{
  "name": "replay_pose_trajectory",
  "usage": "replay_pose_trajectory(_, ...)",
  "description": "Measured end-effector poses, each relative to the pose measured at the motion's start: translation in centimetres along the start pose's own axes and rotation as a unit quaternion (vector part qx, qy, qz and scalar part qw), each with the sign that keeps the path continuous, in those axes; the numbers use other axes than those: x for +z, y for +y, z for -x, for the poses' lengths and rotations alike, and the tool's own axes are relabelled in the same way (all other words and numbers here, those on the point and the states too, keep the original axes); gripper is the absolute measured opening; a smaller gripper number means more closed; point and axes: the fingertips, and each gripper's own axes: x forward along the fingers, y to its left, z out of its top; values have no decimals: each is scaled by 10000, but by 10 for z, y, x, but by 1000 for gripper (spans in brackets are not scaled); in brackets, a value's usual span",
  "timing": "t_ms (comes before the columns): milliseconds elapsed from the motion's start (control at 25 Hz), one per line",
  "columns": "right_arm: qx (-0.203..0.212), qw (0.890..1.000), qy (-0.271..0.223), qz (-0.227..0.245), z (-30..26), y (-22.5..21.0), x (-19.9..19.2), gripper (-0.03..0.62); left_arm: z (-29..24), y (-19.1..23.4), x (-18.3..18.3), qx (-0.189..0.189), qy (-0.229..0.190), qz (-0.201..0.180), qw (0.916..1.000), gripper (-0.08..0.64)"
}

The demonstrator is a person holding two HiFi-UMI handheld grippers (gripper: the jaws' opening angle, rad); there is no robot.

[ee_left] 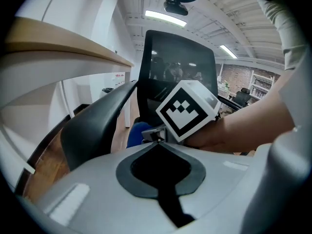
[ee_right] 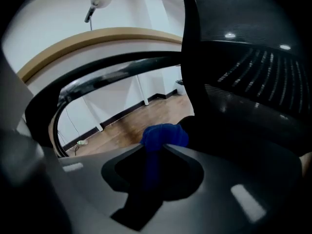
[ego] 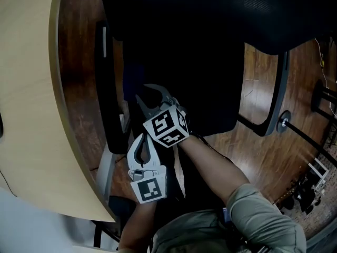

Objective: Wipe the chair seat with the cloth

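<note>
Right hand-held gripper [ee_right: 155, 147] pinches blue cloth [ee_right: 165, 134] over near-left part of chair seat [ego: 210, 94]. Rest of seat lies ahead, rightward. Left hand-held gripper [ee_left: 156, 141] closed, empty, farther back.

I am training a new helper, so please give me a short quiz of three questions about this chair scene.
1. True or false: the right gripper holds the cloth.
2. What colour is the cloth?
3. The left gripper is: A, open; B, shut and empty; C, shut on the cloth.
Key: 1 true; 2 blue; 3 B.
</note>
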Motion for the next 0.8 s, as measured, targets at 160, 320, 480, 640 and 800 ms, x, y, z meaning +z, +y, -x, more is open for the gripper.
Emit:
replay_pose_trajectory(160, -132, 9998, 104, -52, 3, -11, -11, 84, -2, -10, -4, -47, 94, -32, 9999, 5)
replay_pose_trajectory(320, -451, 9986, 159, -246, 24, -43, -32, 84, -14, -30, -4, -188, 78, -119, 9997, 5)
replay_pose_trajectory(480, -986, 9933, 231, -550, 61, -91, -52, 84, -27, -63, 9, -490, -16, -261, 9985, 5)
replay_pose_trajectory(640, -1467, 9841, 225, -972, 105, -138, -74, 84, -36, -101, 21, -789, -51, -485, 9957, 5)
replay_pose_trajectory(800, -2061, 9674, 230, -1456, 149, -186, -101, 84, -45, -134, 27, -1057, -29, -612, 9925, 5)
